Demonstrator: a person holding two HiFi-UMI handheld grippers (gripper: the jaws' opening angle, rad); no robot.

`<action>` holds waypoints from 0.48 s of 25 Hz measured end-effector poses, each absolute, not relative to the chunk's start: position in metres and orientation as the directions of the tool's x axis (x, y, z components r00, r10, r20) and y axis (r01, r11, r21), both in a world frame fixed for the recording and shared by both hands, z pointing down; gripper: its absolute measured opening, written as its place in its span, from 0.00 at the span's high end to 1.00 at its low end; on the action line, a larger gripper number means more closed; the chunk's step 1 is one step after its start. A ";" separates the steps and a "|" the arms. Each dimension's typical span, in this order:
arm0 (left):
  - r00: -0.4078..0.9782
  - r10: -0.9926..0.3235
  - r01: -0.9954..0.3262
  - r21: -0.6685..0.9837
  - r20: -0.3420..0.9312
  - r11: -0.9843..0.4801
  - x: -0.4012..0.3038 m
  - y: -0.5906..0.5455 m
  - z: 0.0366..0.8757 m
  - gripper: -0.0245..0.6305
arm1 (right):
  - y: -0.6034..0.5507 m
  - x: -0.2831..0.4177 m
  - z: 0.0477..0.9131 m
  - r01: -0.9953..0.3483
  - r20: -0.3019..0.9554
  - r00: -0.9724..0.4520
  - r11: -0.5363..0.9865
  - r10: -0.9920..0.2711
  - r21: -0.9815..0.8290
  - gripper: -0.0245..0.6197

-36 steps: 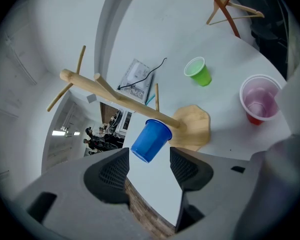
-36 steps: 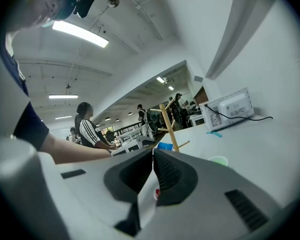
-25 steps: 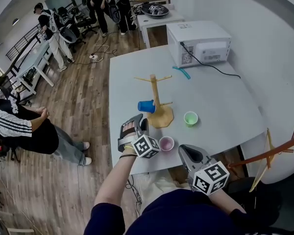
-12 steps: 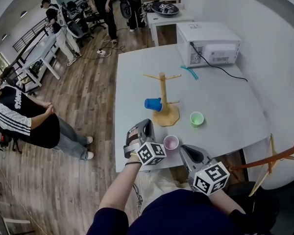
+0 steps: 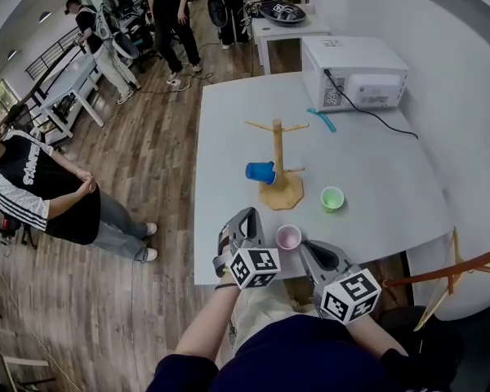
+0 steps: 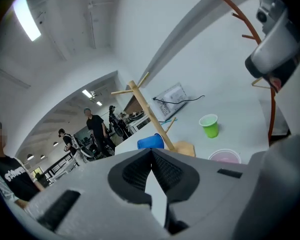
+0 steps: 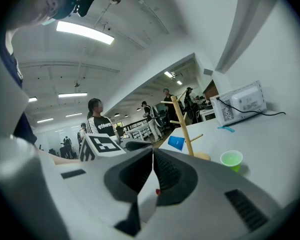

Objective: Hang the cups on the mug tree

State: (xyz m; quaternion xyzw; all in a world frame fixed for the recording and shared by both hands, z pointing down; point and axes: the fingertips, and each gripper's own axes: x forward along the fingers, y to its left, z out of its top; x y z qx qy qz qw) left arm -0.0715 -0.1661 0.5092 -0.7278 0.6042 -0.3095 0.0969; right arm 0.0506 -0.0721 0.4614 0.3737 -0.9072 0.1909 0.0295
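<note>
The wooden mug tree (image 5: 278,163) stands mid-table, with a blue cup (image 5: 260,172) hanging sideways on a low left peg. A green cup (image 5: 332,198) stands upright to the right of the tree's base. A pink cup (image 5: 288,237) stands upright near the front edge. My left gripper (image 5: 245,216) hovers at the front edge, left of the pink cup; its jaws have just been closing and are shut with nothing between them. My right gripper (image 5: 311,248) is just right of the pink cup, shut and empty. The left gripper view shows the blue cup (image 6: 151,142) and green cup (image 6: 209,125).
A white microwave (image 5: 355,72) with a black cable sits at the table's far right, a teal object (image 5: 321,119) in front of it. A second, reddish stand (image 5: 453,260) is off the table's right corner. People stand on the wooden floor (image 5: 147,137) to the left.
My left gripper has drawn back from beside the blue cup toward the table's front edge and rolled. The blue cup stays on its peg. The right gripper has kept still.
</note>
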 end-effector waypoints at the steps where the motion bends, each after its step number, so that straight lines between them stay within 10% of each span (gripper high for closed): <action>1: 0.081 -0.939 -0.832 -0.497 0.334 -0.248 -0.071 -0.164 0.509 0.93 | -0.073 0.050 0.462 -0.689 0.197 -0.719 0.648 -0.666 -0.325 0.92; 12: 0.124 -0.926 -0.943 -0.249 0.356 -0.222 -0.076 -0.132 0.523 0.93 | -0.076 0.048 0.465 -0.684 0.204 -0.725 0.653 -0.658 -0.325 0.92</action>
